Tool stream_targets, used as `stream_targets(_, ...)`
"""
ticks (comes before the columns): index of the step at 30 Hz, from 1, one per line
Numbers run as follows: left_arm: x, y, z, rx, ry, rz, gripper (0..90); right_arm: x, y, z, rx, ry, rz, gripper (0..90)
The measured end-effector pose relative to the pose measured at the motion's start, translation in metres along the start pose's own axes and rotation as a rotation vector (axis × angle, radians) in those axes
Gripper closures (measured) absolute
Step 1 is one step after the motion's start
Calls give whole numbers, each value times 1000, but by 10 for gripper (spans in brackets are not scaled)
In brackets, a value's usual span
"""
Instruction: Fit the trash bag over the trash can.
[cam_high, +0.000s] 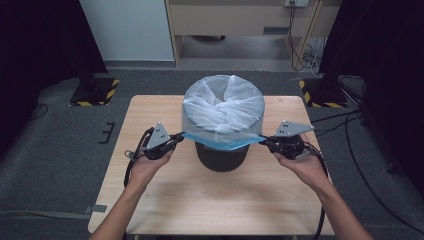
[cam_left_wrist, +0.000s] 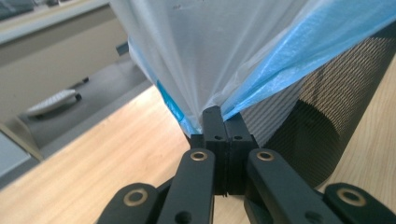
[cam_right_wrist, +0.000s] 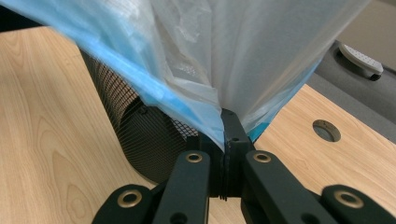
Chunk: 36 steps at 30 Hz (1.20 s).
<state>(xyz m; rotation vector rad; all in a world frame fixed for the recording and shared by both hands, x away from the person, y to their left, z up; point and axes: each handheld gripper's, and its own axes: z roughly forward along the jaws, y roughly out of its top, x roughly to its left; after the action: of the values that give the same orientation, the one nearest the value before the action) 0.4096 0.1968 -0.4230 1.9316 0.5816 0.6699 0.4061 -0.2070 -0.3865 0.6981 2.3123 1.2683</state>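
Note:
A black mesh waste bin (cam_high: 221, 156) stands mid-table, lined with a translucent white bag (cam_high: 223, 106) whose rim band is blue (cam_high: 220, 140). My left gripper (cam_high: 181, 136) is shut on the bag's edge at the bin's left side; the pinched film (cam_left_wrist: 205, 100) fans up from its jaws, beside the mesh wall (cam_left_wrist: 322, 121). At the bin's right, my right gripper (cam_high: 262, 141) is shut on the opposite edge of the bag (cam_right_wrist: 219, 100), with the mesh (cam_right_wrist: 140, 135) just beyond. The bag's hem is stretched outward between both grippers, pulled down over the bin's upper part.
The wooden table (cam_high: 165, 200) has bare room in front of the bin and a round cable hole (cam_right_wrist: 326, 130) near its right side. Beyond the far edge are grey carpet, a light cabinet (cam_high: 240, 20), cables and two hazard-striped stand bases (cam_high: 95, 91).

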Motion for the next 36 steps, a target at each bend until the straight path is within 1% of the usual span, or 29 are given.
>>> stream_targets(1,0,-2,1,4,0,-7,900,1,0,1,4,-2,-8,900)
stream_targets(4,0,-7,3,9,3,-20,900,-1,-4,4,18,-11,-6,900)
stream_targets(6,1,-11,4,20,5,-20,900,-5,-7,6,23,-18,9,900)
stream_targets(7,2,-12,3,25,7,-20,900,-7,-10,8,15,-22,23,900)
stream_targets(11,4,-20,4,27,8,-48,900,-11,-18,13,17,-28,55,900)
stream_targets(13,4,-22,4,30,6,-50,900,-12,-23,16,13,-26,72,900)
stream_targets(16,3,-24,7,42,4,-48,900,-14,-27,18,19,-28,77,900)
stream_targets(19,2,-25,8,42,2,-54,900,-16,-30,20,23,-27,85,896)
stream_targets(20,0,-26,7,56,9,-76,900,-16,-30,19,21,-27,87,893)
stream_targets(23,0,-26,7,54,9,-76,900,-16,-30,20,15,-25,98,888)
stream_targets(24,1,-26,7,38,6,-59,900,-16,-30,20,19,-26,97,876)
stream_targets(25,1,-25,7,36,7,-61,900,-16,-29,20,19,-23,101,856)
stream_targets(27,1,-25,4,28,8,-68,900,-14,-28,19,13,-21,106,757)
stream_targets(28,-1,-25,1,37,15,-84,900,-13,-28,17,12,-20,115,680)
stream_targets(29,1,-24,1,19,9,-70,900,-12,-27,15,8,-25,119,611)
stream_targets(30,1,-24,1,15,9,-69,900,-10,-26,12,2,-20,122,541)
stream_targets(31,3,-23,1,14,3,-75,900,-8,-25,10,0,-21,126,493)
stream_targets(32,2,-23,0,34,8,-93,900,-7,-24,6,-1,-14,135,420)
stream_targets(33,5,-21,0,24,7,-65,900,-6,-23,4,6,-11,135,387)
stream_targets(34,5,-20,0,14,6,-67,899,-5,-21,0,-1,-4,130,361)
stream_targets(35,5,-19,-1,3,1,-74,899,-4,-20,-4,-17,-7,131,329)
stream_targets(36,5,-18,-1,3,0,-70,899,-3,-19,-9,-30,-3,136,295)
